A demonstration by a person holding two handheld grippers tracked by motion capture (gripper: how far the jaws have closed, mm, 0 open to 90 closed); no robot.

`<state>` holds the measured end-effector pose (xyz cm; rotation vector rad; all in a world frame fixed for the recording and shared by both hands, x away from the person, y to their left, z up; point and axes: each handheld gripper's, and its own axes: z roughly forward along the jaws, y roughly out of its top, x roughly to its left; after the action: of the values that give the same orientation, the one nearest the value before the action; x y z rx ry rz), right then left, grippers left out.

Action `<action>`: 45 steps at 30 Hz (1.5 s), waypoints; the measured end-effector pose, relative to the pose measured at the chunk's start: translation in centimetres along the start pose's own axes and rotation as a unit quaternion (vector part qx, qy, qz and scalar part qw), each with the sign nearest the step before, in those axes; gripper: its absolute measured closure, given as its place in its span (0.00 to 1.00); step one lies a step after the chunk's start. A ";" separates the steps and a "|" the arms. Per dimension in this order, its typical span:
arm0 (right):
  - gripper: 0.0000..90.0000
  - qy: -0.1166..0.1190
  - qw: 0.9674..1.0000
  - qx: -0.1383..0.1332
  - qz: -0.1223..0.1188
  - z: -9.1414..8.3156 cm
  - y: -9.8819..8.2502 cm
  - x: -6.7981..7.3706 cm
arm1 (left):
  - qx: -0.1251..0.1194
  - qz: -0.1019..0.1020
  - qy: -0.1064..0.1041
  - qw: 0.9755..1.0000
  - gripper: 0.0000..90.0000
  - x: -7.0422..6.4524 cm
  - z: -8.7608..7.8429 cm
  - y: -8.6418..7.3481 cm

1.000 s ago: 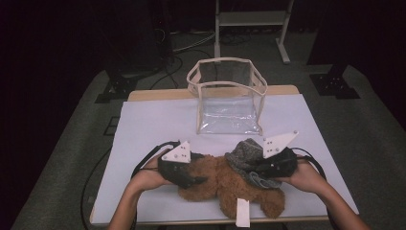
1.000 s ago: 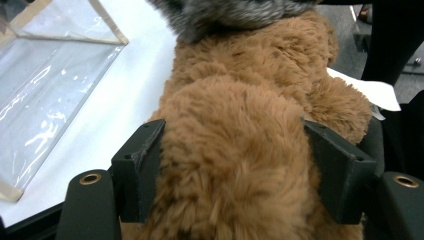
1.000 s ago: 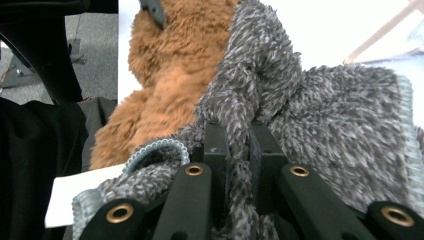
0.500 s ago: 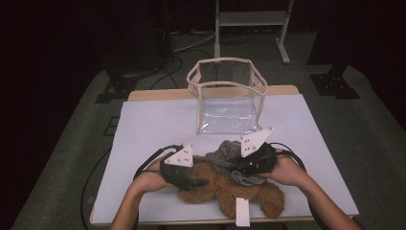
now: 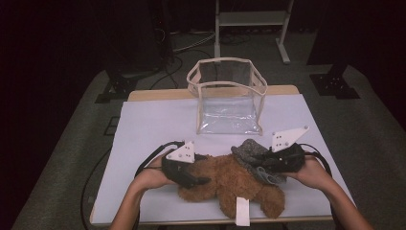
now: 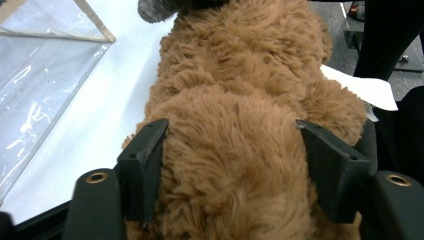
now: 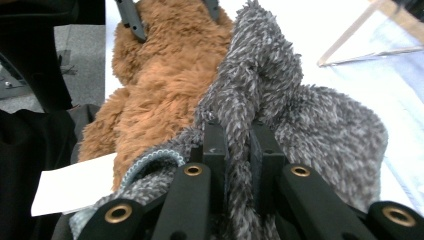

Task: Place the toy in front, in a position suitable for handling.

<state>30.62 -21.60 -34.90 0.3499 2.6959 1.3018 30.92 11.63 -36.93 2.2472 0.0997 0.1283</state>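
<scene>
A brown plush teddy bear lies near the table's front edge, with a white tag at its near side. My left gripper is at the bear's left end. Its jaws have just been opening, but the pads still press into the brown fur bulging between them. A grey fuzzy knit hat sits on the bear's right end. My right gripper is shut on a fold of this grey knit, beside the brown fur.
A clear plastic pouch with a beige rim stands upright at the table's far middle. The white table top ends close in front of the bear. A metal stand and cables lie on the dark floor behind.
My right gripper carried the grey hat left over the bear, then came back right to about where it started. The left gripper and the bear stayed where they were.
</scene>
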 end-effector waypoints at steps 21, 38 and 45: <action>0.89 0.019 1.000 -0.019 -0.016 0.5 -0.3 2.2 | 0.034 -0.006 -0.018 0.999 0.34 0.1 2.3 0.2; 0.88 0.000 0.999 -0.048 0.025 -0.6 0.2 -1.6 | 0.048 0.026 0.081 0.995 0.57 2.6 1.0 1.0; 0.88 -0.008 0.999 -0.045 0.029 0.5 2.2 -4.1 | 0.034 0.014 0.084 0.996 0.55 3.3 0.6 0.2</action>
<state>35.05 -20.96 -33.41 0.4297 2.6220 1.4227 34.23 11.45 -36.94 2.3023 0.1651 0.3340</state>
